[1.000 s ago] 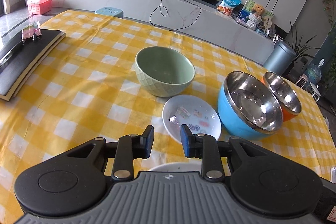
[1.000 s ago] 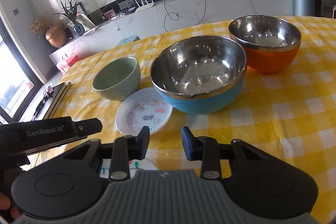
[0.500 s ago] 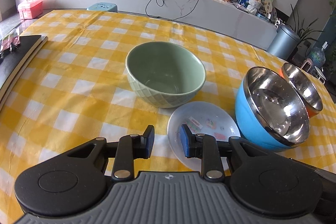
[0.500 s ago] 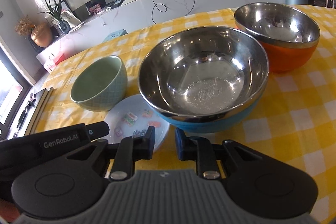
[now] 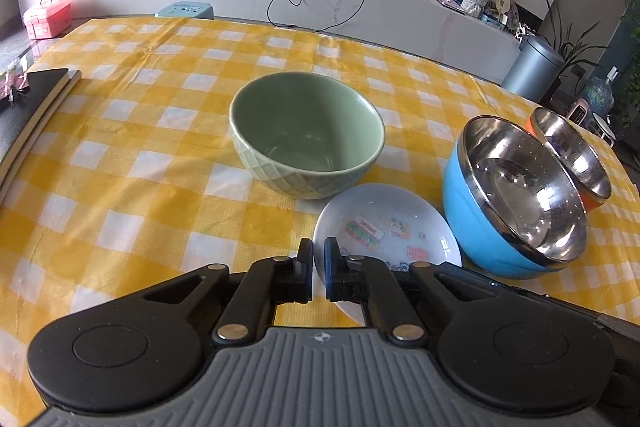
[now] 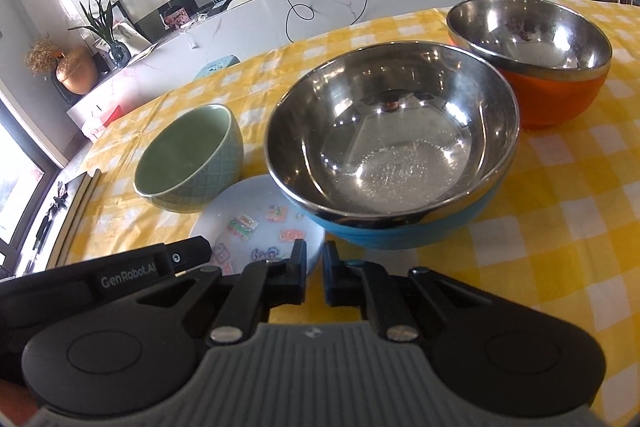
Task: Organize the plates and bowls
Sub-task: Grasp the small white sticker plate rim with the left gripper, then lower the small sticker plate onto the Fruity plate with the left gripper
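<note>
Table covered by a yellow-and-white checked cloth (image 5: pixel 120 163). Four dishes sit on it in a loose cluster.

Green bowl (image 5: pixel 306 135): ribbed outside, upright, empty, near the middle of the cloth. Small white plate (image 5: pixel 386 223) with coloured printed figures lies flat just in front and to the right of the green bowl; their edges look touching or nearly so. Blue bowl (image 5: pixel 516 199) with a steel lining stands just right of the plate, its side overhanging the plate rim. Orange bowl (image 5: pixel 572 155), also steel-lined, sits directly behind the blue one, touching or very close.

Left gripper (image 5: pixel 318 263): fingers nearly together, a thin gap between the pads. The near left rim of the white plate lies in that gap; the right pad overlaps the plate, the left pad sits outside the rim. Contact looks likely, but whether the pads actually press the rim I cannot tell.

Right gripper (image 6: pixel 315 263): fingers also drawn close, narrow gap. Its tips sit at the near right rim of the white plate (image 6: pixel 264 223), just in front of the blue bowl (image 6: pixel 394 151). Grip on the rim not confirmable. The left gripper's black body (image 6: pixel 120 271) shows at lower left of this view.

Dark flat book (image 5: pixel 28 107) lies at the left table edge.
</note>
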### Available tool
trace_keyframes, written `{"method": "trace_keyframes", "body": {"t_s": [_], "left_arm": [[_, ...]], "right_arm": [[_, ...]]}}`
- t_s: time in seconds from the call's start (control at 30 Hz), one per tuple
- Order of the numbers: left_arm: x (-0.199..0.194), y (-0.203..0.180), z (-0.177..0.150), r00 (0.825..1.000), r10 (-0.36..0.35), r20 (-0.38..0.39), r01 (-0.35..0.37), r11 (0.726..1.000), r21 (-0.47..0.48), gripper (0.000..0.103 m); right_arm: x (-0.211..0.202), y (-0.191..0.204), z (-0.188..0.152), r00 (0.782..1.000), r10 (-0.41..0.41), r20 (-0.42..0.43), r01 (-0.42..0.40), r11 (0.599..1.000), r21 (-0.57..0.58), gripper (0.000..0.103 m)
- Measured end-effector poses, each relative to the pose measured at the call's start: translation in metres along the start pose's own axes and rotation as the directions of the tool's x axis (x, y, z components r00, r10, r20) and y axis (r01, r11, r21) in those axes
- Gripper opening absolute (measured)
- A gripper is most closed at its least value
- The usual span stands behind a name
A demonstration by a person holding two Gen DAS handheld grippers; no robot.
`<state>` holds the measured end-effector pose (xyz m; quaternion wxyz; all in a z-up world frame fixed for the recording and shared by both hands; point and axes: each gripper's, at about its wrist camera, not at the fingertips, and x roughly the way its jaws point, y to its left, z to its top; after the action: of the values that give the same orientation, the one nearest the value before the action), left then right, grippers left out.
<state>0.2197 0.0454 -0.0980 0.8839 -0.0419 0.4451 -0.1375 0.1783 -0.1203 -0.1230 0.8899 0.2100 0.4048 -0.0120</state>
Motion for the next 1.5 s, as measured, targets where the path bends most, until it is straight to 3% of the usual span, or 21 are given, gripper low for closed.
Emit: {"method": "trace_keyframes", "body": {"t_s": [0.4,0.87,1.23,1.5], "left_arm": [[-0.068,-0.006,-0.022,1.0,0.018,0.005,-0.018,0.998,-0.061,0.005],[-0.113,-0.004,-0.076,1.0,0.005,-0.006,-0.006,0.984,-0.179,0.005],[-0.121,0.002,-0.098,1.0,0.005,0.001,-0.005,0.981,-0.196,0.005],[-0.118,0.008,-0.104,1.0,-0.014,0.004,0.015,0.979,-0.202,0.012]], "right_arm": [[-0.058,-0.004,-0.02,0.997,0.076,-0.014,-0.076,0.997,0.021,0.003],[-0.12,-0.01,-0.057,0.994,0.109,-0.002,-0.109,0.994,-0.004,0.001],[-0.115,-0.021,-0.083,0.995,0.086,-0.052,-0.086,0.996,0.009,0.0],[-0.107,-0.014,-0.083,0.996,0.07,-0.046,-0.069,0.997,0.021,0.0]]}}
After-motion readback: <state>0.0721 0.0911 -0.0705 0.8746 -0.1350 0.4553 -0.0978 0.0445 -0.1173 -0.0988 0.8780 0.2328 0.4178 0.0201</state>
